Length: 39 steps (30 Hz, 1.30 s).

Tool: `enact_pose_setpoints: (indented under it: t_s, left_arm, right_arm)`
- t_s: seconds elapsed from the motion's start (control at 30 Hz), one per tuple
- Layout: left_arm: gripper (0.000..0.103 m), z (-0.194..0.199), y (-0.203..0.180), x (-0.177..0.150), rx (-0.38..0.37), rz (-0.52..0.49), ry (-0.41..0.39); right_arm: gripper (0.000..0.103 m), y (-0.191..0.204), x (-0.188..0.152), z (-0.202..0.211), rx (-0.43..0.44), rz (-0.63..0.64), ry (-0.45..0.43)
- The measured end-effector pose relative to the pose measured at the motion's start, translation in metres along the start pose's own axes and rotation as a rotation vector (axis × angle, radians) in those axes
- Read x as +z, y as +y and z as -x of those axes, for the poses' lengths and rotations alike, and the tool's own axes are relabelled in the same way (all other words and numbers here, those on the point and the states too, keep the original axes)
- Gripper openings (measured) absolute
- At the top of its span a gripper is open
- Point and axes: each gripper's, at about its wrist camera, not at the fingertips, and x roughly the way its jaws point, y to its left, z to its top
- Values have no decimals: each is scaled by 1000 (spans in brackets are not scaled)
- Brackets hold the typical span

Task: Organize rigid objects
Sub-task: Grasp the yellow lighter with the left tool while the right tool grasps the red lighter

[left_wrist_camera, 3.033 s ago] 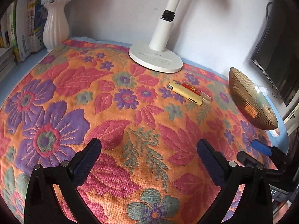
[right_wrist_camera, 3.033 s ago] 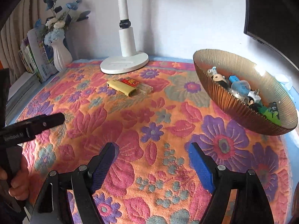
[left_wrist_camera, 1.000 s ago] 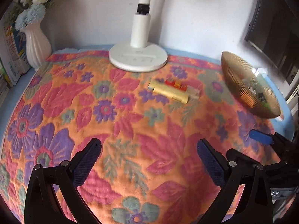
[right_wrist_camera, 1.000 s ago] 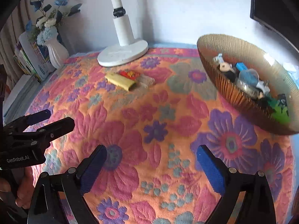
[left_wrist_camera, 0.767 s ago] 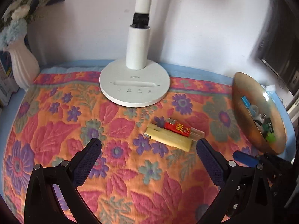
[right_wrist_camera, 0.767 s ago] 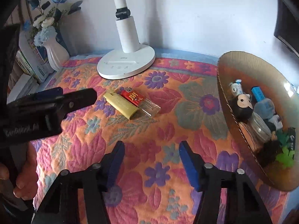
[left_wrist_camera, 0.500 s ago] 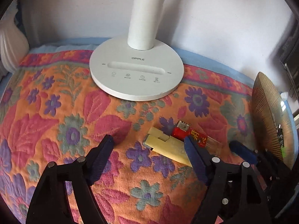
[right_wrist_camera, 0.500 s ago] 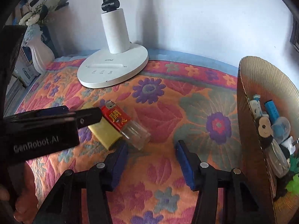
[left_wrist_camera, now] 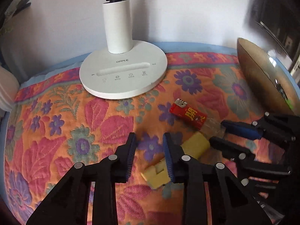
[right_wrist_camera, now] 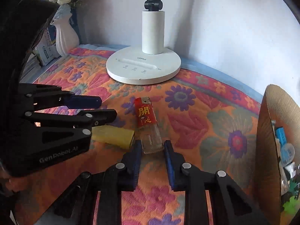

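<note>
Now both claws, wide apart a second ago, have closed: left claw (left_wrist_camera: pixel 149 142) near the yellow lighter (left_wrist_camera: pixel 195 146) but seemingly empty, right claw (right_wrist_camera: pixel 151 146) at the red lighter's (right_wrist_camera: pixel 147 123) clear end, grip unconfirmed, bowl (right_wrist_camera: pixel 266 140) beside.

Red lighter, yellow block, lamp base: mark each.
red lighter (right_wrist_camera: pixel 144 114), right wrist view, on its red label.
yellow block (right_wrist_camera: pixel 114 135), right wrist view, on its top face.
lamp base (left_wrist_camera: pixel 123 75), left wrist view, on its white disc.
</note>
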Motion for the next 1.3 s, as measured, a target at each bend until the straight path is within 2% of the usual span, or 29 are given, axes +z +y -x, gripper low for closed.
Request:
enact_pose_setpoints:
  t_s: [0.13,0.23,0.27,0.3,0.37,0.4,0.47,0.53,0.6,0.67,0.7,0.77,0.8,0.83,0.87,0.93,1.07,1.13,1.23,1.3]
  left_arm:
    - [23,23,3,-31,-71,-104,18]
    - [22,41,-2,-54,-142,-141,43]
    - [26,47,-6,-59,-152,-156,41]
    - [36,50,-10,-62,-138,-157,38]
    - [56,51,-10,-61,-92,-110,48]
    - [59,50,-7,-57,-99,-69,48]
    - [59,49,-1,-48,-153,10,30]
    - [59,46,1,-39,-194,87,6]
    - [59,36,-4,-29,-204,129,2]
    - [57,20,-15,-21,-157,130,33]
    - [53,13,-21,-19,-111,106,40]
    - [50,11,-40,-18,-14,16,7]
    - [43,11,-48,-20,18,-24,-8]
    - [33,13,-54,-21,11,-51,-20]
    - [21,15,-60,-23,5,-71,-24]
    - [20,22,-69,-29,19,-114,-27]
    - [20,46,-74,-58,-26,-140,-45]
    - [20,55,-69,-72,-60,-101,-38]
    - [20,64,-58,-90,-167,-34,-35]
    - [21,66,-56,-100,-178,-8,-48]
  right_arm:
    - [23,6,-33,26,9,-42,13]
    - [23,11,-60,47,-1,-75,8]
    - [23,11,-67,52,-7,-88,7]
    - [23,12,-74,57,-8,-107,6]
    - [23,9,-80,63,-7,-141,11]
    - [24,7,-81,64,-3,-161,21]
    - [36,5,-79,65,20,-180,41]
    - [39,6,-74,66,3,-171,27]
    - [39,11,-66,61,-26,-144,19]
    - [39,13,-57,49,-33,-128,31]
    - [39,15,-53,43,-34,-124,40]
    - [37,19,-50,39,-55,-108,27]
    - [33,23,-50,39,-63,-91,21]
    - [24,26,-52,40,-60,-74,15]
    - [23,30,-53,42,-64,-55,8]
    - [22,33,-58,46,-85,-42,8]
    - [22,22,-77,72,-115,-83,-11]
    - [22,12,-87,89,-122,-105,-31]
    - [22,-1,-95,105,-110,-125,-53]
    - [22,-6,-101,103,-92,-138,-52]
